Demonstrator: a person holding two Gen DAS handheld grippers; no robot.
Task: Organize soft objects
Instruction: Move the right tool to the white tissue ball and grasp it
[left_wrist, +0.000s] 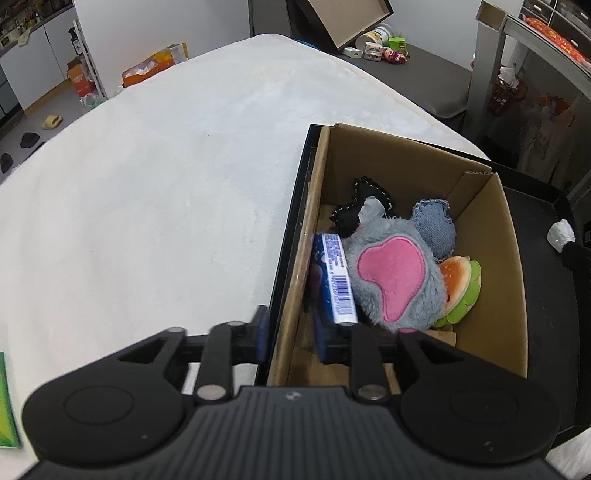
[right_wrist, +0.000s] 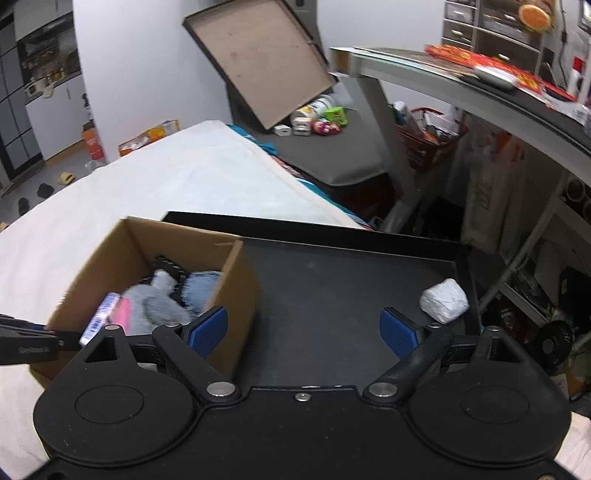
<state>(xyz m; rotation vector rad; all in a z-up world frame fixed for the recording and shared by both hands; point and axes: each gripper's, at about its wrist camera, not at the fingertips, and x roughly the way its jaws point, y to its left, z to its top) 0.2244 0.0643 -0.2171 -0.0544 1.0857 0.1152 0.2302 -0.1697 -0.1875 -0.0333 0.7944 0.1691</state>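
Note:
A cardboard box sits in a black tray on a white bed. Inside lie a grey plush with a pink patch, a denim piece, a black stitched toy, a burger plush and a blue carton. My left gripper is open, its fingers straddling the box's left wall. My right gripper is open and empty over the tray, beside the box. A white wad lies on the tray; it also shows in the left wrist view.
The white bed spreads left of the box. A green item lies at the left edge. A grey desk stands right. A tilted box lid and small toys sit on a dark bench behind.

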